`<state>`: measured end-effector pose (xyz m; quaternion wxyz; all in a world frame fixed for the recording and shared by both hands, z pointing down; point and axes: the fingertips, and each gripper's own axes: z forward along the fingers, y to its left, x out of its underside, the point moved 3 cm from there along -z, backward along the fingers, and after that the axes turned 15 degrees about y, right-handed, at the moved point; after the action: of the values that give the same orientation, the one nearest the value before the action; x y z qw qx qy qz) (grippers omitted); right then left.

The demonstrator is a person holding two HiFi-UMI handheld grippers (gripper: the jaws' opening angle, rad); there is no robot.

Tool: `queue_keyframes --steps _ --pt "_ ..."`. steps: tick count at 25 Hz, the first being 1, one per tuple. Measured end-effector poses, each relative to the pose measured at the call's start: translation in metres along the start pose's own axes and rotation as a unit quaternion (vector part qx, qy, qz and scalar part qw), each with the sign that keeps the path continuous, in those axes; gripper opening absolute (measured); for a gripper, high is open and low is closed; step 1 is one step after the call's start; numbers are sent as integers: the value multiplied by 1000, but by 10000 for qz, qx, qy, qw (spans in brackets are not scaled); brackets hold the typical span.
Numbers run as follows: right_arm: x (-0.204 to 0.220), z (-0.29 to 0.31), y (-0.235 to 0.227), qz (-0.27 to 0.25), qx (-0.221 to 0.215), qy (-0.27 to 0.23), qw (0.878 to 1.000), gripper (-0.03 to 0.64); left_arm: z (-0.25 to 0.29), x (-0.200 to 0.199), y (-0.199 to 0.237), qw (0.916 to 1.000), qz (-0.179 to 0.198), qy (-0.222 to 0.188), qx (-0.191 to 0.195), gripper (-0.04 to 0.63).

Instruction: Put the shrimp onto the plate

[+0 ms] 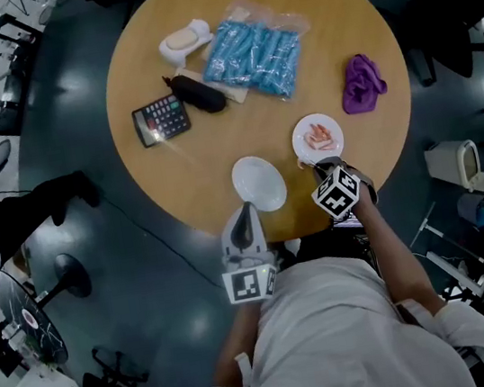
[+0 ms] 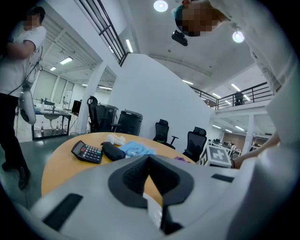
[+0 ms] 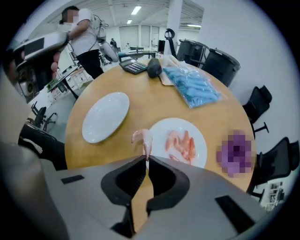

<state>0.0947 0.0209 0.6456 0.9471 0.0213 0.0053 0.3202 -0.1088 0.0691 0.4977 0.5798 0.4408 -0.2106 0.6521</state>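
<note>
My right gripper (image 3: 146, 159) is shut on the tail of one pink shrimp (image 3: 143, 138), which hangs a little above the round wooden table (image 1: 215, 138). It sits just left of the small white plate (image 3: 161, 129), where several more shrimp (image 3: 183, 144) lie. In the head view the right gripper (image 1: 318, 166) hovers at that small plate's (image 1: 301, 136) near edge. The empty white plate (image 1: 259, 183) lies to the left (image 3: 105, 116). My left gripper (image 1: 247, 212) is shut and empty, just short of the empty plate; its tips (image 2: 149, 157) meet.
Farther back on the table are a calculator (image 1: 160, 120), a black case (image 1: 199, 93), a blue packet (image 1: 252, 52), a white object (image 1: 185, 39) and a purple cloth (image 1: 361, 82). The table's near edge is right under both grippers. Office chairs and bins stand around.
</note>
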Motion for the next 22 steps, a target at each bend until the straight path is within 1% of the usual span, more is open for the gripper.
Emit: queue_keyframes --steps 2,5,13,17,20,22 --pt "10 9 -15 142 -22 96 9999 31 4 1 -8 10000 46 57 43 8" --pt "11 18 -29 149 -8 189 9997 31 7 0 -18 9998 144 126 87 8" --pt "10 31 -33 -158 -155 445 9988 31 6 -3 -31 9996 229 157 -42 8" --pt "8 27 -39 -32 -94 240 9997 36 6 -8 -36 9998 120 161 -69 8" --pt "12 20 -44 138 -70 105 9998 54 8 -7 -37 9996 260 108 -86 8" --pt "12 11 -48 278 24 -173 9995 52 10 -10 -38 9993 372 70 -69 8"
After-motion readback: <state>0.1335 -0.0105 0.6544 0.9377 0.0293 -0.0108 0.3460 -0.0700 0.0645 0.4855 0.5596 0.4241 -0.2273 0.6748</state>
